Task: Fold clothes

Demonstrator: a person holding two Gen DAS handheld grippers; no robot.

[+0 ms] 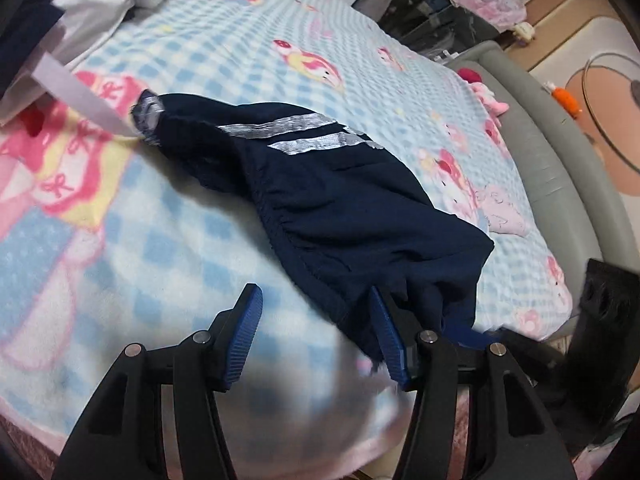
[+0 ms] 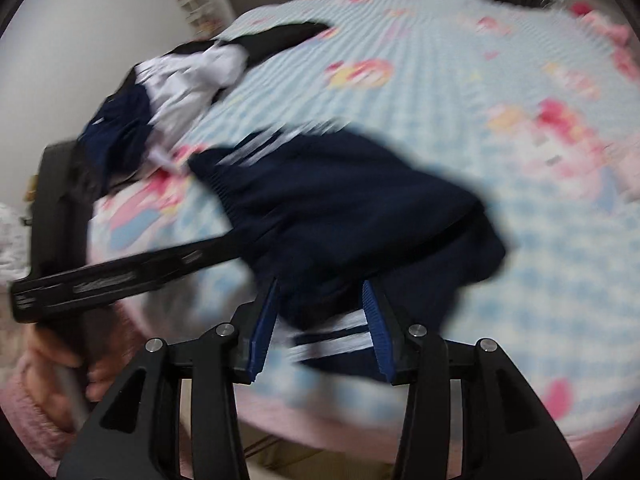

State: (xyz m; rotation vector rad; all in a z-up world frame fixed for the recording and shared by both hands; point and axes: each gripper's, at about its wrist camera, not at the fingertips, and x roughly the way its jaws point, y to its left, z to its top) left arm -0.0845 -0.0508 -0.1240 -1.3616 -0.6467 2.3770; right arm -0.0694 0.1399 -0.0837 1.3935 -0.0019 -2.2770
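A navy garment [image 1: 340,208] with two silver-white stripes and a gathered waistband lies crumpled on the checked blue blanket [image 1: 160,240]. My left gripper [image 1: 314,294] is open over the blanket at the garment's near edge; cloth drapes against its right finger [image 1: 384,328], and nothing sits between the pads. In the blurred right wrist view the same navy garment [image 2: 340,208] lies ahead. My right gripper [image 2: 320,292] is open, with the striped hem [image 2: 336,340] lying loose between its fingers. The left gripper's black body [image 2: 120,272], held by a hand [image 2: 60,360], reaches in from the left.
A pile of white and dark clothes [image 1: 100,0] [image 2: 172,92] sits at the far left of the bed. A small pink garment [image 1: 504,212] lies near the bed's grey padded edge [image 1: 540,152]. A black object [image 1: 608,320] stands beside the bed, with floor beyond.
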